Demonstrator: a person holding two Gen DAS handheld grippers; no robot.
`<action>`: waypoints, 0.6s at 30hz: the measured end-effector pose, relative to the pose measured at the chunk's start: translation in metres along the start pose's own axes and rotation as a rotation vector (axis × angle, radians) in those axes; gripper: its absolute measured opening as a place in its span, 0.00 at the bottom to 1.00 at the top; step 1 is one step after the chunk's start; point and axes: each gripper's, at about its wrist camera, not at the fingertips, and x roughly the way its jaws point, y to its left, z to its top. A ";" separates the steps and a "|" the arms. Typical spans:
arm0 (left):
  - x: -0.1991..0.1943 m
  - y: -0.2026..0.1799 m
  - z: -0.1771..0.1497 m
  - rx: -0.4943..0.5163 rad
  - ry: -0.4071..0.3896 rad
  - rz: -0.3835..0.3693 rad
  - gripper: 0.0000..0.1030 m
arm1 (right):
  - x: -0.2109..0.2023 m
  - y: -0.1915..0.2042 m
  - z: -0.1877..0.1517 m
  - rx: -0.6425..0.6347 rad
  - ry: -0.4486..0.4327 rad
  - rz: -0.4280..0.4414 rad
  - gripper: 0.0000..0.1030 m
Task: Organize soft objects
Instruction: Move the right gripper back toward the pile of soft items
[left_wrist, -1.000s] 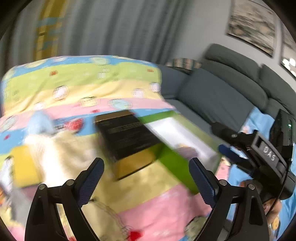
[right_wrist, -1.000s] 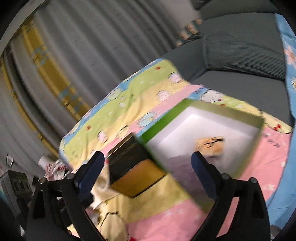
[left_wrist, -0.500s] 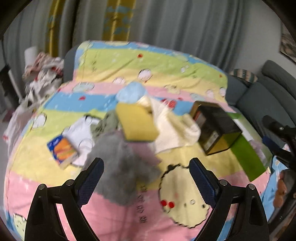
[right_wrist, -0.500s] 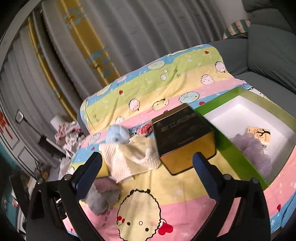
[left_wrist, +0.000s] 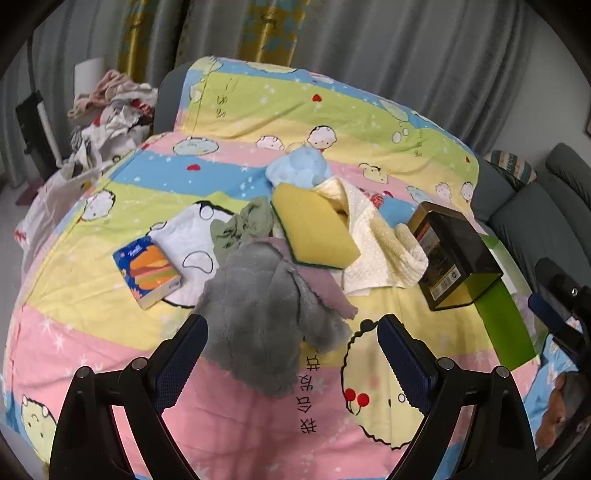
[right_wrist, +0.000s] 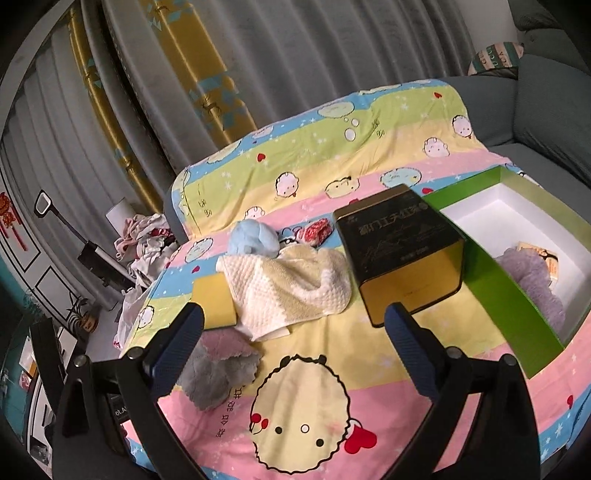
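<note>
A pile of soft things lies on the cartoon-print blanket (left_wrist: 92, 332). In the left wrist view a grey fluffy cloth (left_wrist: 266, 314) is nearest, partly over a mauve cloth (left_wrist: 321, 288). Behind them are a yellow sponge (left_wrist: 314, 229), a cream towel (left_wrist: 380, 251), a green cloth (left_wrist: 243, 225) and a light blue cloth (left_wrist: 299, 168). My left gripper (left_wrist: 291, 328) hovers open just before the grey cloth, holding nothing. My right gripper (right_wrist: 295, 317) is open and empty near the cream towel (right_wrist: 291, 288). A lilac fluffy cloth (right_wrist: 532, 280) lies in the green box (right_wrist: 506, 302).
A black and gold tin (left_wrist: 454, 254) stands between the pile and the green box (left_wrist: 506, 325). A tissue pack (left_wrist: 147, 271) lies left of the pile. A small card (right_wrist: 546, 258) is in the box. A heap of clothes (left_wrist: 110, 110) sits beyond the blanket's left edge; a grey sofa (right_wrist: 546, 92) is at the right.
Both views have swung away from the green box and tin to the pile of cloths. The left gripper has come closer over the grey cloth. Both pairs of jaws stay wide.
</note>
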 end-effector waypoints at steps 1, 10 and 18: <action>0.001 0.001 0.000 -0.010 0.005 -0.003 0.91 | 0.001 0.001 -0.001 0.000 0.004 -0.001 0.95; 0.001 0.012 0.002 -0.066 0.019 -0.009 0.91 | 0.006 0.009 -0.003 -0.014 0.023 0.004 0.95; 0.004 0.014 0.002 -0.080 0.043 -0.009 0.91 | 0.009 0.011 -0.005 -0.014 0.035 0.000 0.95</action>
